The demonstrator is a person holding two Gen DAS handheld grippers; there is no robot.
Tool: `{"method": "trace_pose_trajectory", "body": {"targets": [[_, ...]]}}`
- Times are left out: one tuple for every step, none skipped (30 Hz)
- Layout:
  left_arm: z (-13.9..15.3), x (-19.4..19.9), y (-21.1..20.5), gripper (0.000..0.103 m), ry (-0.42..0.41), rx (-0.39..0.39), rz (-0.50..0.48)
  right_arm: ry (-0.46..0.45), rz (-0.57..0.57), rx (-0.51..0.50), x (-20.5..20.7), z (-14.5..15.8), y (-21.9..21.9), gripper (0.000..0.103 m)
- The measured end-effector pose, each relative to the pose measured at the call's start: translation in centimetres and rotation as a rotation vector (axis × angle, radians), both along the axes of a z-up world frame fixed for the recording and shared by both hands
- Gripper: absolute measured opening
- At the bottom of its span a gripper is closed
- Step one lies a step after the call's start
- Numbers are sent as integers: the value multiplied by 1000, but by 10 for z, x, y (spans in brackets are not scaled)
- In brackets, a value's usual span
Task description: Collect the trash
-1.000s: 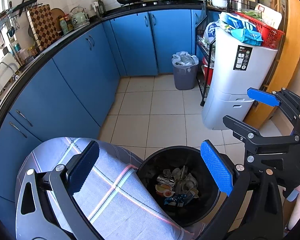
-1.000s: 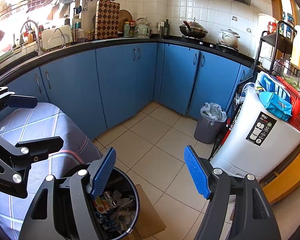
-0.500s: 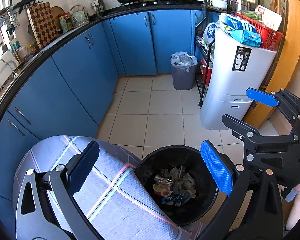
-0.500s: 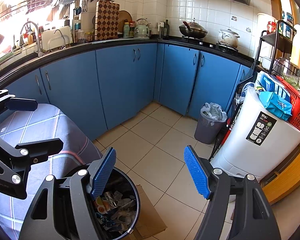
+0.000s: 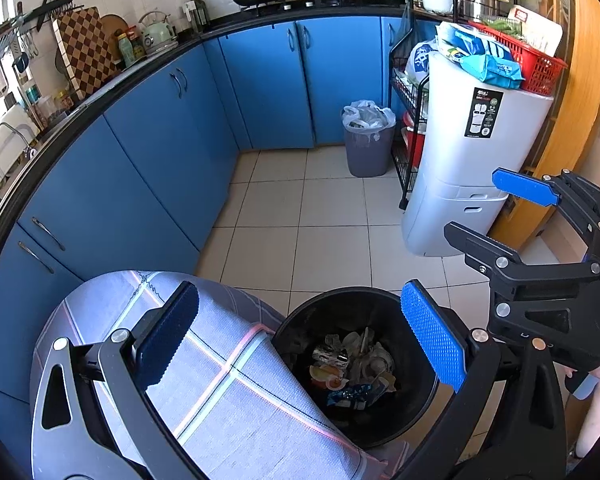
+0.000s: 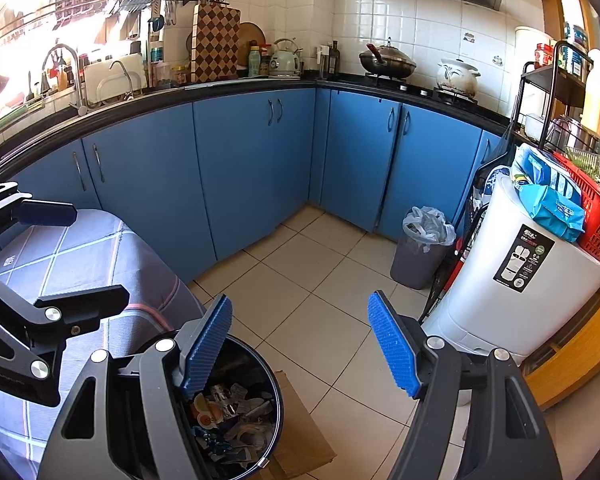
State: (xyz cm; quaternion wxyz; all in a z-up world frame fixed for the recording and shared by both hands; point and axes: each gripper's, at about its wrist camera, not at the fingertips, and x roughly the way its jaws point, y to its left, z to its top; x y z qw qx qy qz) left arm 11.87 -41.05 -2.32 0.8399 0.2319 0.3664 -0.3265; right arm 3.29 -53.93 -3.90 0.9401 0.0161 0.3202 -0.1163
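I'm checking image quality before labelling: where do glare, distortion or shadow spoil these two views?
Right wrist view: the window above the sink is blown out white, washing out the dish rack; straight cabinet edges bow from fisheye. Left wrist view: evenly lit, countertop curves strongly; inside the black bin the wall is dark, but the trash stays sharp.
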Motion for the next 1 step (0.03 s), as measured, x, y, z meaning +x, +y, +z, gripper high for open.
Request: {"method": "trace_pose_trajectory", "body": {"targets": [[0,0,0,100,-1,-1,1,0,0,0,0,0,0,69]]}}
